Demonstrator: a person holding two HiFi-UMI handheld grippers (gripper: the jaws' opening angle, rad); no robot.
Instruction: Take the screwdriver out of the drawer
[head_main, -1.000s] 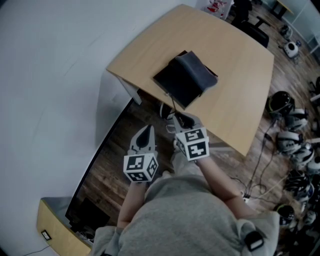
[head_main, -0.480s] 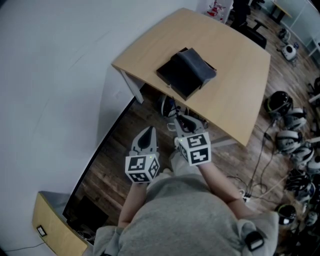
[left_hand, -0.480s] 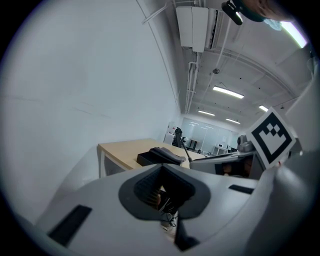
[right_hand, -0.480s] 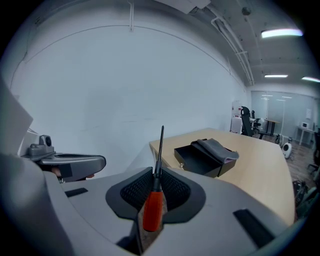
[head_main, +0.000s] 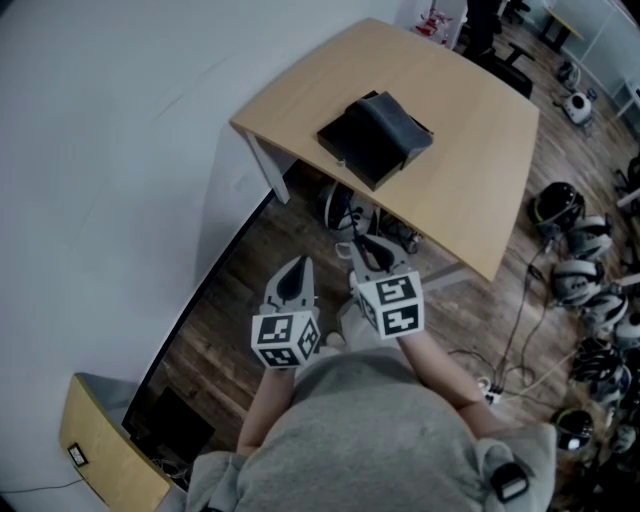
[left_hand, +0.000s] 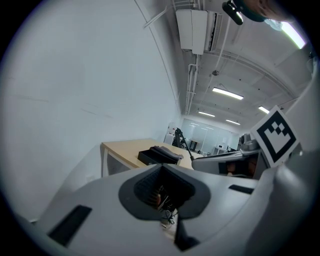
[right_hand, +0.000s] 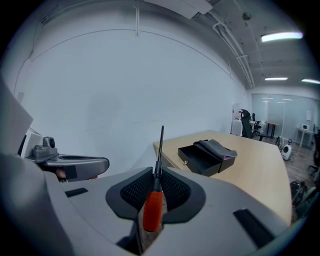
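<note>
My right gripper (right_hand: 156, 200) is shut on the screwdriver (right_hand: 153, 209). Its red handle sits between the pads and its thin dark shaft points up and forward. In the head view the right gripper (head_main: 368, 252) hovers over the wooden floor, short of the table (head_main: 480, 140). The black drawer box (head_main: 372, 138) stands open on that table, with a grey cloth draped on it; the right gripper view shows the drawer box (right_hand: 205, 156) some way ahead. My left gripper (head_main: 295, 270) is shut with nothing in it, held beside the right one; its jaws (left_hand: 162, 200) show only floor clutter behind them.
A white wall (head_main: 100, 150) runs along the left. Helmets and cables (head_main: 585, 270) litter the floor at the right. Some gear (head_main: 338, 208) lies under the table's near edge. A low wooden cabinet (head_main: 95, 455) stands at the bottom left.
Both grippers have drawn back from the table, so the drawer box now lies farther ahead. The screwdriver stays held in the right gripper; the left stays shut.
</note>
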